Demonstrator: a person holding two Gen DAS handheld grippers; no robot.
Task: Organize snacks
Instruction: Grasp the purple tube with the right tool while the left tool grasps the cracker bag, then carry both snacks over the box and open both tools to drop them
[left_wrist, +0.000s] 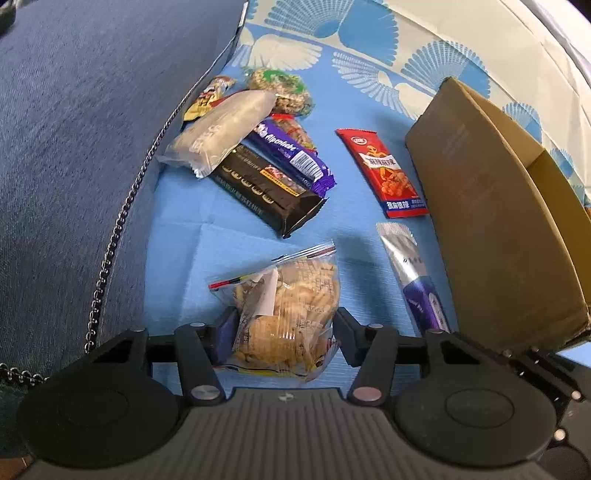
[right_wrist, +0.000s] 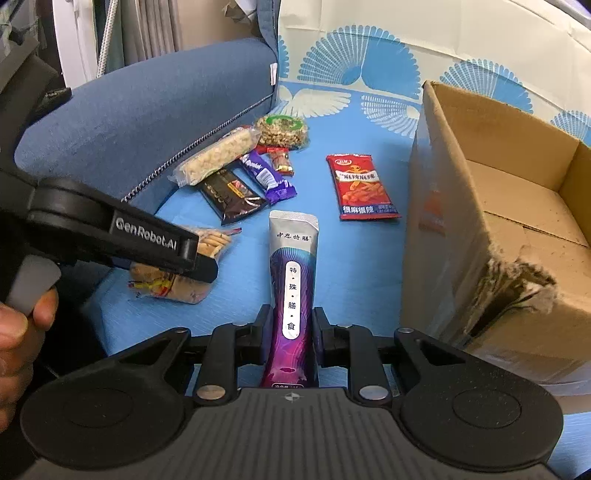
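My left gripper has its fingers around a clear bag of biscuits lying on the blue cloth; the pads touch its sides. The bag also shows in the right wrist view under the left gripper's finger. My right gripper is shut on a silver and purple sachet, which also shows in the left wrist view. A red snack packet lies between the sachet and an open cardboard box. A pile of bars, with a black bar and a purple bar, lies farther off.
A blue cushion with a metal chain borders the snacks on the left. The cardboard box stands at the right, its near corner torn. The blue patterned cloth covers the surface.
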